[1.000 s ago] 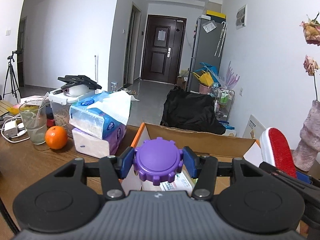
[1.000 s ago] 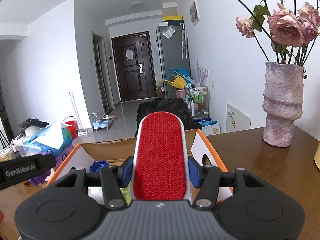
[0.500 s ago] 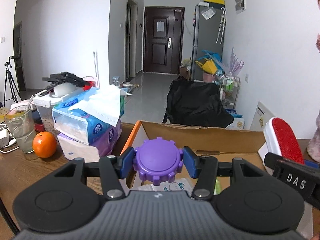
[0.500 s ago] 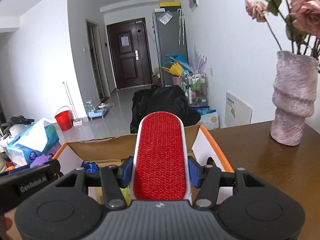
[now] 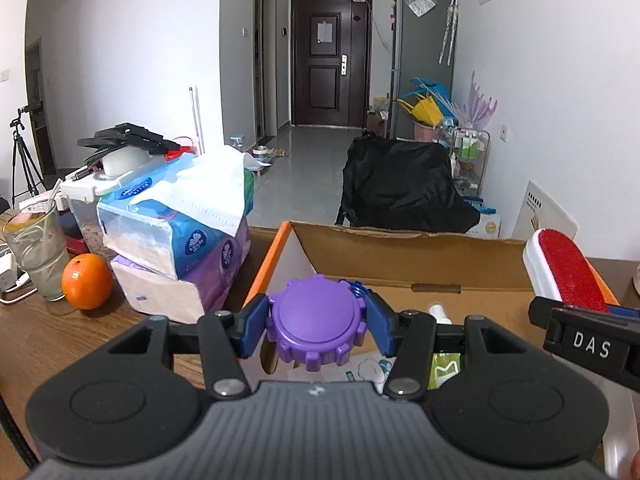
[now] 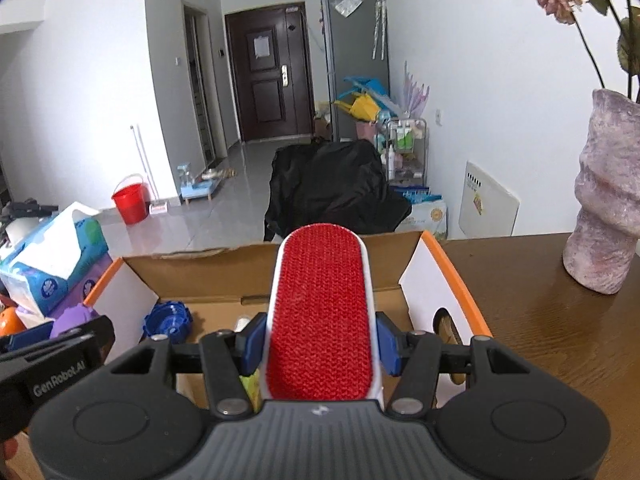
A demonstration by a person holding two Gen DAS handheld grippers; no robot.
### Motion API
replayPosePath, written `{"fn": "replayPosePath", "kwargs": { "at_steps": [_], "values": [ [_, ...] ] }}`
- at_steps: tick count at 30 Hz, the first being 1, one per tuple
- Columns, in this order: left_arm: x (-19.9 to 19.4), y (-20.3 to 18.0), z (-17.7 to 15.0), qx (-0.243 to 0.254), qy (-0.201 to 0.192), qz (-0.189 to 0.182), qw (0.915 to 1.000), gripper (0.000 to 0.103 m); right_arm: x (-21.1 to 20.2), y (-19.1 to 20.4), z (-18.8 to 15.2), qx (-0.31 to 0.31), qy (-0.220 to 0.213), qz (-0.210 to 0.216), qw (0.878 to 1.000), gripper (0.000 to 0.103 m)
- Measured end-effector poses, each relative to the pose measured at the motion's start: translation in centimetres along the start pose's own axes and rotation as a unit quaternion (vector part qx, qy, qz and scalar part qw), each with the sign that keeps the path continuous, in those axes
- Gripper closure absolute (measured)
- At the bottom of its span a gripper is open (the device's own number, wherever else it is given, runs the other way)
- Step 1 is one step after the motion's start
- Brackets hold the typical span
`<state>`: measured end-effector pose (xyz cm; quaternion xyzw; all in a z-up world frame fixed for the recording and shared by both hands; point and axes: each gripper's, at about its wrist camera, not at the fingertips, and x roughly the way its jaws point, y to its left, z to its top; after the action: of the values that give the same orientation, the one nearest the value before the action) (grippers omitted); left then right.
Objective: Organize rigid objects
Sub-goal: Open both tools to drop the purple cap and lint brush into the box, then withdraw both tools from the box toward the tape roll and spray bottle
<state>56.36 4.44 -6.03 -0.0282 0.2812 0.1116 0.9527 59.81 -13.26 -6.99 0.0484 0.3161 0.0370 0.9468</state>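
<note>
**Both tools now over the box, loads still held**

Since the earlier frames both tools have pushed forward and dipped, so the open cardboard box with orange edges [image 5: 412, 268] fills more of each view's centre. The left tool [image 5: 316, 322] pinches a purple notched plastic lid [image 5: 316, 320] just above the box's left end, where a blue notched lid [image 6: 168, 320] already lies. The right tool [image 6: 320, 344], seen at the right edge of the left view, is clamped on a white-framed lint brush with a red fabric face [image 6: 320, 312], poised over the box's right half. Judging from this, both rigid items look ready for lowering and release; neither rests inside yet. Tissue packs [image 5: 176, 232] sit on the wooden counter [image 5: 60, 340] at middle left.
</note>
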Motion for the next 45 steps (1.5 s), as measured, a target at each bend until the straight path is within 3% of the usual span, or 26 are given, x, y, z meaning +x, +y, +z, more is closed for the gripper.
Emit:
{"fn": "replayPosePath", "kwargs": {
  "at_steps": [1,2,3,5,7,25,45],
  "values": [
    [0.0,0.0,0.0,0.0,0.005,-0.001,1.0,0.035,0.1,-0.2,0.1,0.006,0.01,0.002,1.0,0.048],
    [-0.1,0.1,0.1,-0.002,0.005,-0.002,1.0,0.019,0.0,-0.4,0.4,0.012,0.016,0.003,1.0,0.044],
    [-0.3,0.2,0.1,-0.004,-0.001,0.0,1.0,0.009,-0.3,-0.6,0.6,0.016,0.018,0.005,1.0,0.039],
    [-0.9,0.4,0.3,-0.001,-0.015,0.005,0.9999,0.002,-1.7,-1.1,1.1,0.028,0.006,0.008,1.0,0.006],
    [-1.3,0.5,0.5,0.0,-0.019,0.002,0.9998,0.0,-3.2,-1.5,1.4,0.034,-0.018,0.006,0.999,0.0],
    [-2.6,1.7,0.8,-0.014,-0.001,-0.01,0.9999,0.0,-5.6,-2.0,0.9,0.01,-0.037,-0.012,0.999,0.0],
    [-10.8,5.9,-2.3,-0.048,-0.034,0.007,0.9982,0.0,-15.2,-3.8,-3.7,0.009,-0.099,-0.024,0.995,0.0]
  ]
}}
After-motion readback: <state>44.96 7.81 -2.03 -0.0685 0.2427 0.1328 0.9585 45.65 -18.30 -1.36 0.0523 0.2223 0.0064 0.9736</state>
